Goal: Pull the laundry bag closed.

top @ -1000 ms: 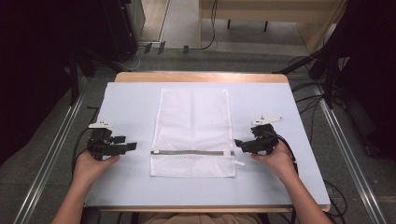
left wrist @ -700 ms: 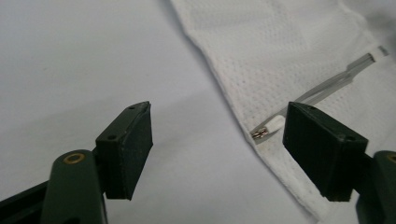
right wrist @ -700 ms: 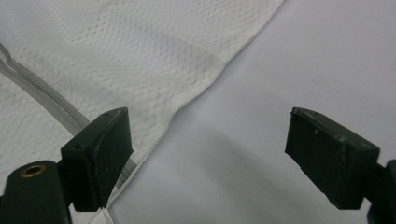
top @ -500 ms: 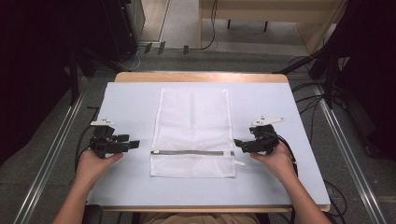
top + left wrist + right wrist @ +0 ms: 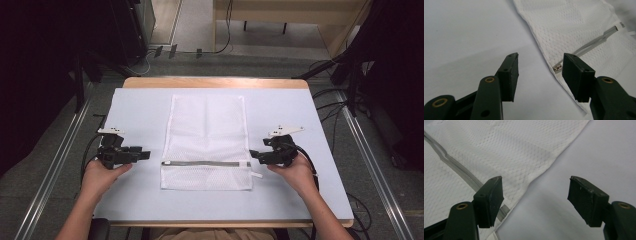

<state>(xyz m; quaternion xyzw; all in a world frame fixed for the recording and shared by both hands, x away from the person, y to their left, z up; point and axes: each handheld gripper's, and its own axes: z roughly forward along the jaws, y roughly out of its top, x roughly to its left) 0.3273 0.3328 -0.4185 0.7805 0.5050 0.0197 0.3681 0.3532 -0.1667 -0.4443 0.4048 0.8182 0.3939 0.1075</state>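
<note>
- White mesh bag point(image 5: 207, 142) is lying lengthwise away from us on the bench point(image 5: 140, 107), zipper point(image 5: 205, 163) running crosswise.
- We are holding the left tool point(image 5: 142, 154) and right tool point(image 5: 256, 155) wide, empty, flanking the zipper's ends; right nearer.

White mesh bag point(image 5: 207, 135) (grey zip point(image 5: 205, 163), perhaps translucent), pale blue table point(image 5: 140, 112).

A flat mesh bag point(image 5: 207, 142) covers the table's point(image 5: 140, 105) middle strip, leaving bare passage along the left and right edges.

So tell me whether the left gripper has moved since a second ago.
Yes. The left gripper has slid slightly right, closer to the mesh bag's left edge; the bag hasn't shifted.
</note>
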